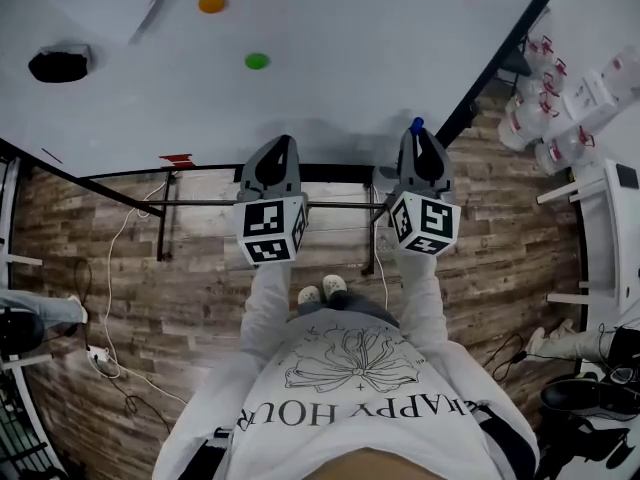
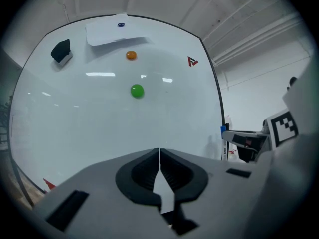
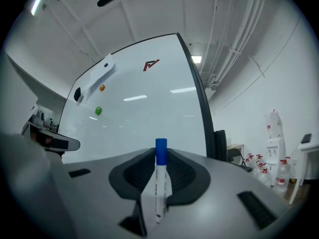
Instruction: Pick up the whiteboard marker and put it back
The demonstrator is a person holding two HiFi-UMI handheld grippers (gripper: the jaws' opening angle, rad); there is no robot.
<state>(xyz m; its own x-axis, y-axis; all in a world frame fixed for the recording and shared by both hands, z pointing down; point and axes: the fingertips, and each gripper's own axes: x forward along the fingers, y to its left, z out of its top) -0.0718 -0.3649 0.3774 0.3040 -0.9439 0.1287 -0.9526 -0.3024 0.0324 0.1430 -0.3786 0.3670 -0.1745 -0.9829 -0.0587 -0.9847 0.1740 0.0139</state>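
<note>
**A:** Where is the white whiteboard marker with the blue cap (image 3: pixel 159 183)?

**B:** It is clamped in the right gripper (image 1: pixel 419 140), whose jaws stand narrow and press on the barrel. The marker's long axis runs upright, across the jaws. The cap pokes above the tips and the tail hangs below them.

**A:** And the left gripper (image 1: pixel 283 148)?

**B:** Its jaws are together with nothing between them, and it is just beside the right one. The right hand is the one that matters here.

**A:** What lies ahead of the jaws?

**B:** The large white whiteboard (image 1: pixel 330 28) is straight in front of both sets of tips, and near. Further off from the jaws there are a round green magnet (image 1: pixel 257 61) and a round orange magnet (image 1: pixel 211 3). A black eraser (image 1: pixel 58 65) sits off to the left.

**A:** So the pick-up looks done?

**B:** It seems so, and putting the marker back remains. No tray or ledge shows clearly, so where the marker belongs cannot be told.
</note>
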